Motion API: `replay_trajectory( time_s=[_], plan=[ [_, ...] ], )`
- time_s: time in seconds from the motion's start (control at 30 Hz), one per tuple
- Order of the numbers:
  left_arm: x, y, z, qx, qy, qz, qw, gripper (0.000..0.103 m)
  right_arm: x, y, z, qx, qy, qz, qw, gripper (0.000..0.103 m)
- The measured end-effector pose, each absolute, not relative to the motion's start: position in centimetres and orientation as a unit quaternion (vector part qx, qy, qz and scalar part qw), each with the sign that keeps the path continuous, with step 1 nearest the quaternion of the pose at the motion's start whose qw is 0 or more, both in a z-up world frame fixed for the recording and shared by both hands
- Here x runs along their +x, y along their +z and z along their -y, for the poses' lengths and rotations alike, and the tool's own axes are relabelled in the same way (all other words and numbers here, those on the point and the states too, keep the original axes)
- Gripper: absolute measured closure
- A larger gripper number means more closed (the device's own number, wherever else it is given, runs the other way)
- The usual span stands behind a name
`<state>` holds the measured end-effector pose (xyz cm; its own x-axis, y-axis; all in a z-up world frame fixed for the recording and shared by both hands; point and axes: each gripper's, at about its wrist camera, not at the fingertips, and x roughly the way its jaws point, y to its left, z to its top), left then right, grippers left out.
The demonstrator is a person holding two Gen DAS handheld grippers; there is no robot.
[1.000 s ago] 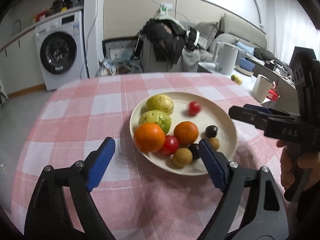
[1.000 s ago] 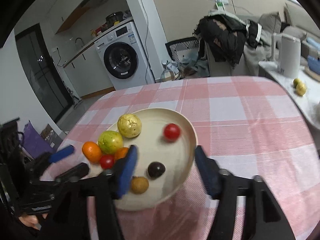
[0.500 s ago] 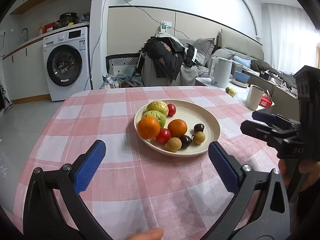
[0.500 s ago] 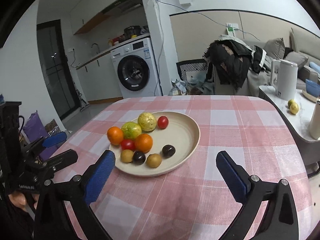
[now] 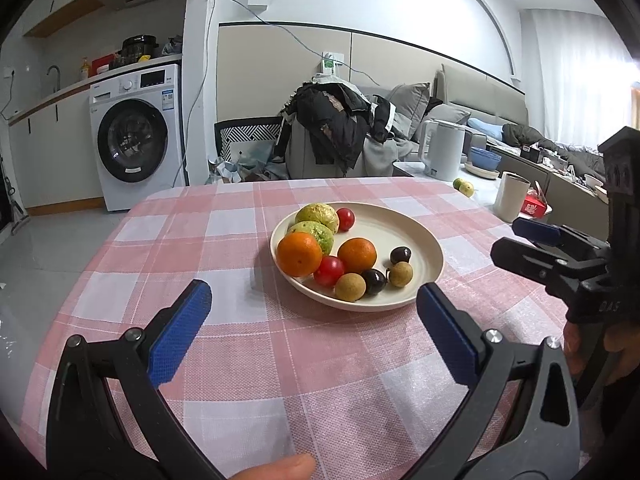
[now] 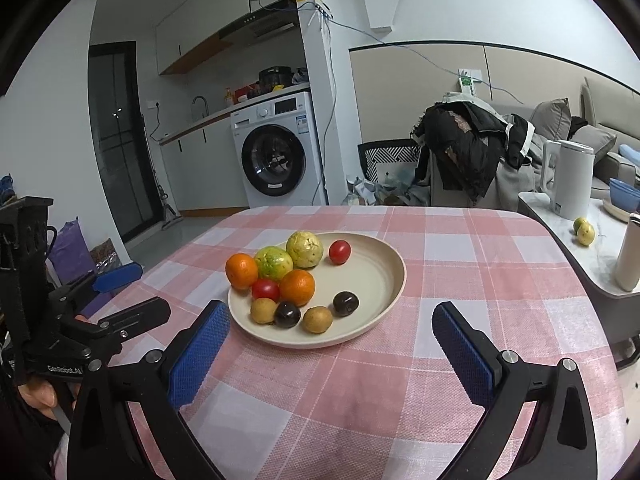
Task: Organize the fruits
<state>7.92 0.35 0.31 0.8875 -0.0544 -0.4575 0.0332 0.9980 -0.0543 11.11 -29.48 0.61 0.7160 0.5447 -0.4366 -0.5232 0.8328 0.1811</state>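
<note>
Fruits (image 6: 297, 287) — small, round, likely to roll; soft-skinned, best gripped across the middle. Location: cream plate (image 6: 384, 280) on checked worktop (image 6: 460, 280). Left gripper (image 5: 312, 328), right gripper (image 6: 328, 344) — both wide open, empty.

both claws pulled back from plate (image 5: 434, 256); loose tomato (image 5: 345, 218) now rests beside guava (image 5: 318, 216).

My left wrist view looks forward from the near-left edge. My right looks from the near-right; both share the round cream plate of fruit (image 5: 434, 256) (image 6: 394, 276) nearby.
</note>
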Motion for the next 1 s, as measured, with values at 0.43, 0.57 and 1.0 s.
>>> replay_trajectory(
  time_s=[0.43, 0.57, 1.0],
  plan=[
    [8.44, 0.31, -0.04, -0.019, -0.025, -0.240, 0.970, 0.001, 10.52, 0.77, 29.17, 0.009, 0.290, -0.233, 0.928, 0.000],
    [8.88, 0.09, -0.16, -0.021, -0.026, -0.243, 0.970, 0.001, 10.47, 0.78, 29.20, 0.009, 0.291, -0.233, 0.928, 0.000],
    [8.89, 0.09, -0.21, -0.021, -0.026, -0.242, 0.970, 0.001, 10.46, 0.77, 29.21, 0.009, 0.291, -0.233, 0.928, 0.000]
  ],
)
